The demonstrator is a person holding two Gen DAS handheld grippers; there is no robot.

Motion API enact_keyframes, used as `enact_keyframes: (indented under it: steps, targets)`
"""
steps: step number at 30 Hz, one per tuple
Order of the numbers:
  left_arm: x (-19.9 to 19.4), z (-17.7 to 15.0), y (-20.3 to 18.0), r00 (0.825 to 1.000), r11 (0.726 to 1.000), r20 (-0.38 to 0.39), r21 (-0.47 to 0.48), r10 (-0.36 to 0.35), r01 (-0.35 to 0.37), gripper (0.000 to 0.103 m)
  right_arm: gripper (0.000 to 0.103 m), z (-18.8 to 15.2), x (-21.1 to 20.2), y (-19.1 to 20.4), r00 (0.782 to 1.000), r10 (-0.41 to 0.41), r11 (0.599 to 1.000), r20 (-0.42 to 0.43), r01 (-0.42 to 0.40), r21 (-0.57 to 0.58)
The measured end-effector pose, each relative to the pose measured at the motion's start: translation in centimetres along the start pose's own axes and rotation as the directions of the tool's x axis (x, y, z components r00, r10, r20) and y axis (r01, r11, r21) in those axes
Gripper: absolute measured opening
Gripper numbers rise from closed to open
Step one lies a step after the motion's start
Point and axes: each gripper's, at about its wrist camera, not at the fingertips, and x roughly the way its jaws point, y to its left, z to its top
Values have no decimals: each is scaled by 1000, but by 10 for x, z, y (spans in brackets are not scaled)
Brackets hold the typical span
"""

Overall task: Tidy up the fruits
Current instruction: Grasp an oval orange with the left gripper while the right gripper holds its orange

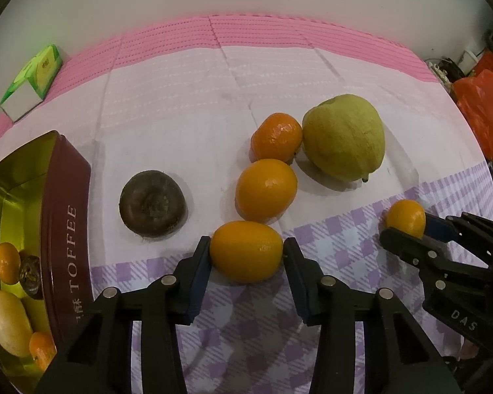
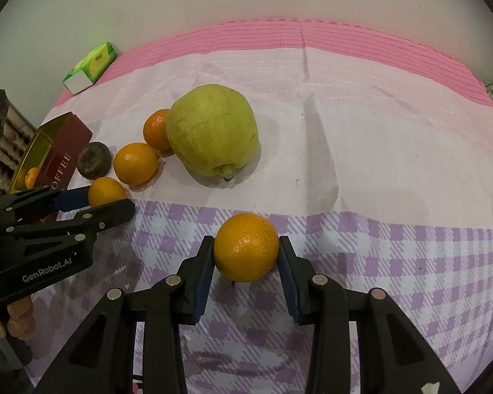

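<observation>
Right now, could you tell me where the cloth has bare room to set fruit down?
Free: right of the large green fruit, and the pink strip behind it. Crowded: between that fruit and the maroon toffee tin.

My two handheld tools look alike: the left gripper [image 1: 246, 251] and right gripper [image 2: 245, 250] are matte black plastic, blue pads lining the fingers, silver round pivot pins, white "GenRobot.AI" lettering along the left body.

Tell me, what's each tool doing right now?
Left tool shut on an orange. Right tool shut on another orange. Toffee tin sits left, path clear.
</observation>
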Motion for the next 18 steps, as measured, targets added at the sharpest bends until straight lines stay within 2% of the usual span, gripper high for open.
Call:
enact_keyframes:
  steps: [18]
  targets:
    - [-39,-16,8,999,1000,48,-8,-1,1,45,35,-1,1,5,1000,-23,1000,7,23,-17]
